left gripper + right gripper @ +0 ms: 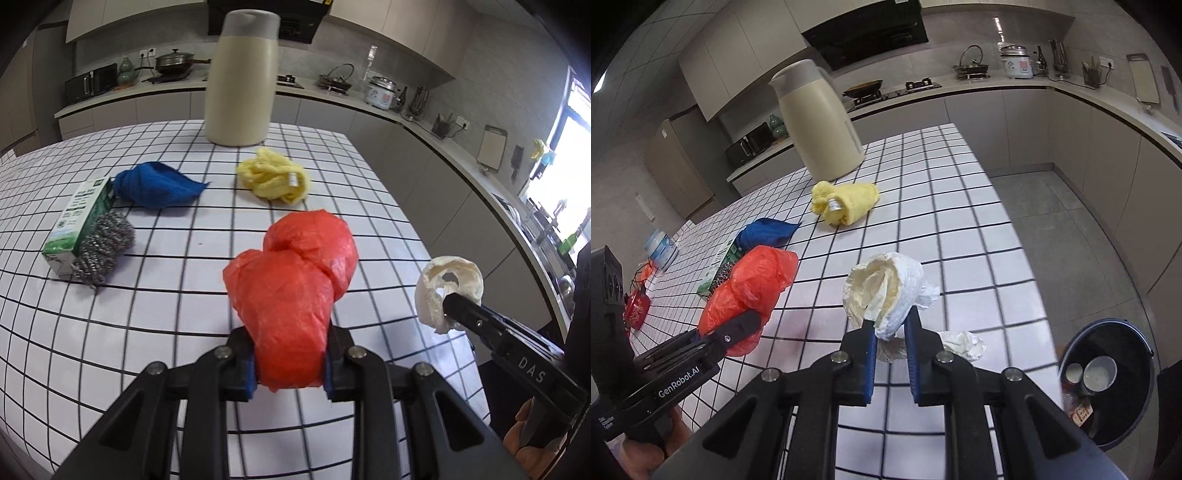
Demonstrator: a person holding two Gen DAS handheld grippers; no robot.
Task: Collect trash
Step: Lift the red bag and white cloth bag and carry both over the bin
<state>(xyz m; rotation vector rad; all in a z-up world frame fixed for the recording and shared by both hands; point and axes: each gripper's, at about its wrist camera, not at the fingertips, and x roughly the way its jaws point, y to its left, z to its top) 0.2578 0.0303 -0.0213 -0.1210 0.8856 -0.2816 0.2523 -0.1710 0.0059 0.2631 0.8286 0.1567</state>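
The left gripper [290, 363] clamped a crumpled red plastic bag [291, 291] at frame centre. The right gripper [890, 334] pinched a crumpled white paper wad [886, 291] above the white grid-tiled table [960, 221]

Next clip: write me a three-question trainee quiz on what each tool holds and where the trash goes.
1. True or false: the left tool grips a red bag.
2. What does the right tool hold? A) yellow cloth B) white paper wad C) steel scourer
3. Fill in: the bin stands on the ____ beside the table.

Key: 1 true. 2 B: the paper wad sits between its fingers; the yellow cloth and scourer lie on the table. 3 floor.
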